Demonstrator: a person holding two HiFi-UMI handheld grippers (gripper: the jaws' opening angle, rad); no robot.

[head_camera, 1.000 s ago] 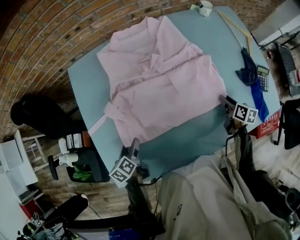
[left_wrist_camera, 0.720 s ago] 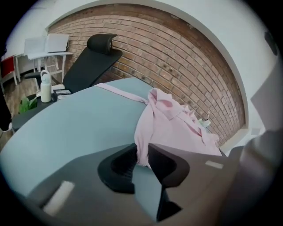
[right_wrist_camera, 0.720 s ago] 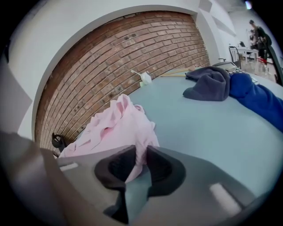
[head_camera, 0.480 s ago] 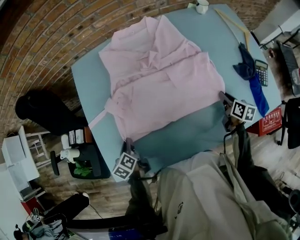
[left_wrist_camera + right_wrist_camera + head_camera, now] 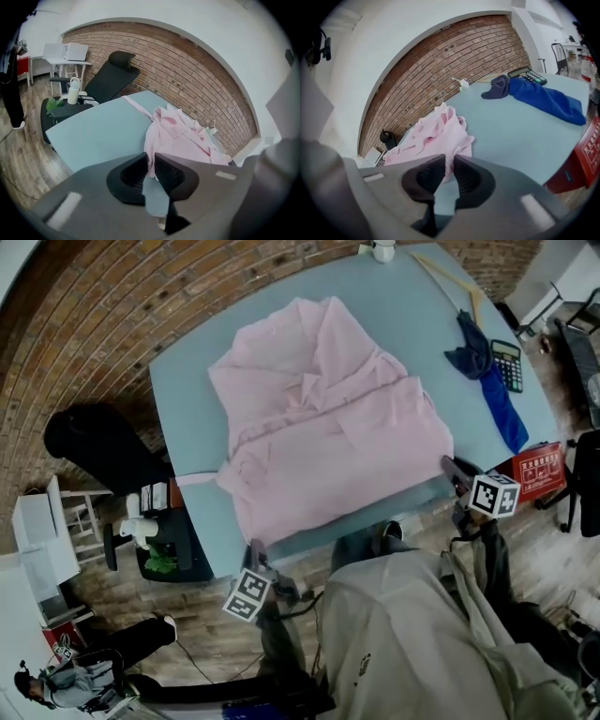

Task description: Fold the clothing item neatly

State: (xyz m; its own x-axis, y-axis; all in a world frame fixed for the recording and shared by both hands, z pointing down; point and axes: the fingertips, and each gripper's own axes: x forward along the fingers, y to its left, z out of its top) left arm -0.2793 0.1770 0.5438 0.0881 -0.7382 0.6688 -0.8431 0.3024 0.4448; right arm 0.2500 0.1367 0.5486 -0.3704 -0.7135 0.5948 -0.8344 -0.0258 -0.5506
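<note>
A pink shirt [image 5: 328, 427] lies spread and creased on the light blue table [image 5: 187, 381], collar toward the far side. My left gripper [image 5: 255, 549] is at the shirt's near left hem corner by the table's front edge. In the left gripper view the gripper [image 5: 151, 160] is shut on a strip of pink cloth [image 5: 178, 136]. My right gripper [image 5: 448, 465] is at the near right hem corner. In the right gripper view the gripper [image 5: 449, 165] pinches the pink fabric [image 5: 436, 131] the same way.
A blue cloth [image 5: 487, 381], a calculator [image 5: 509, 367], a wooden stick [image 5: 450, 277] and a white cup [image 5: 383, 251] lie at the table's far right. A red box [image 5: 537, 470] stands by the right edge. A black office chair [image 5: 94, 446] is left of the table.
Both grippers have gone from open to shut on the shirt's near hem. The hem now lies closer to the table's front edge, and the head view has shifted.
</note>
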